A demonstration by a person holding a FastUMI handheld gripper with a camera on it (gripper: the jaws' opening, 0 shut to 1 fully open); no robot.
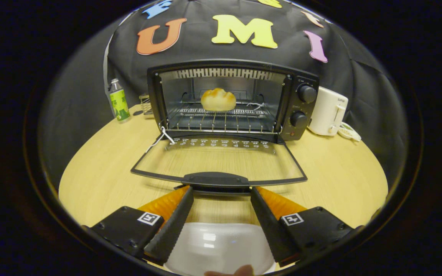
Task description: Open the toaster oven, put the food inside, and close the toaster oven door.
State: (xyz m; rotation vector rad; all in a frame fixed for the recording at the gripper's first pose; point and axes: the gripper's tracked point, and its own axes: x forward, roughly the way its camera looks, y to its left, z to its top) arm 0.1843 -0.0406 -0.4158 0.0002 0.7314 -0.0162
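Pale wood is what I see most of: the round table (102, 180) carries everything, and I take the toaster oven (230, 99) at its far middle as my landmark. The oven is black, with two round knobs (306, 93) stacked on its right-hand panel. Its glass door (221, 161) is swung fully down and lies flat toward me in front of the oven's mouth, the dark handle (216, 179) on the door's near edge. A white cord (163, 137) hangs at the door's left hinge corner.

Right of the oven, just beside it, stands a white kettle (327, 111), and a small flat white thing I can't identify lies to the kettle's right. Left of the oven, a bottle (118, 101) with a green label stands apart from it; between bottle and oven sits a small wire rack (146, 104).

Inside the oven, the bread roll (218, 99) rests on the wire shelf (221, 120), toward the back and roughly centred.

My gripper (221, 189) is spread wide and holds nothing; its fingertips sit just below the door handle, one to each side of it. Whether they touch it I cannot tell.
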